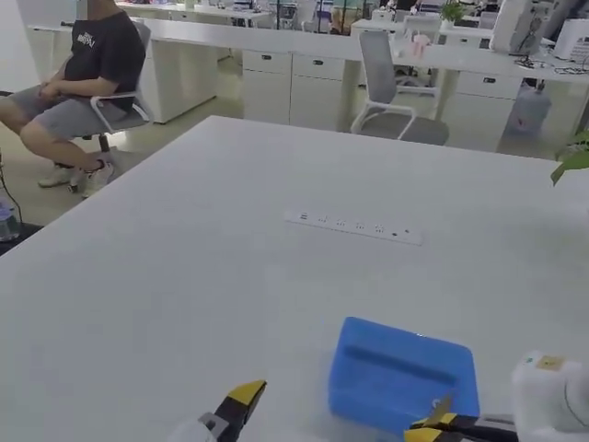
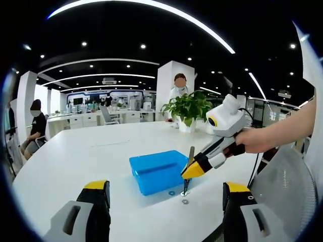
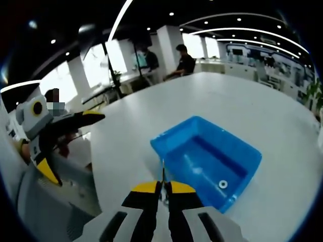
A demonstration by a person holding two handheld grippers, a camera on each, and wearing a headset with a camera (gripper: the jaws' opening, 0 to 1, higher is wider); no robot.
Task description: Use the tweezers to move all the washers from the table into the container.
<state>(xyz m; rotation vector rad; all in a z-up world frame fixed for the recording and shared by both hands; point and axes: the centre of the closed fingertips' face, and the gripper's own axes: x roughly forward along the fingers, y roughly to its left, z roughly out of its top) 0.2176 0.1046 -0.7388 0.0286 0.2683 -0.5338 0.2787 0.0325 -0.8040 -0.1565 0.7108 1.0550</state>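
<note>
The job is at the picking-up step. The right gripper (image 2: 193, 170) has its two jaws squeezed tight on the tweezers (image 2: 191, 154) and holds them pointing down at the table (image 2: 75, 161). The tip of the tweezers is down by two small washers (image 2: 185, 201). They lie on the table near its close edge, just beside the side of the blue container (image 2: 159, 171) that faces the person. I cannot tell if the tip has a washer pinched yet, because it is too small to see. One more washer (image 3: 222, 184) lies inside the container, near a corner of its floor, so I think part of the job is done. The left gripper (image 2: 166, 185) has its jaws wide apart and holds nothing. It hangs near the table's close edge, off to one side of the container. Next, I think the tweezers need to close gently on one washer at its rim, because a flat little ring can slip or flip away. Then the washer has to go up, over the blue wall, and be let go inside. After that, the other washer on the table needs the same. The left gripper could steady the container if it slides, but that may not be needed.
</note>
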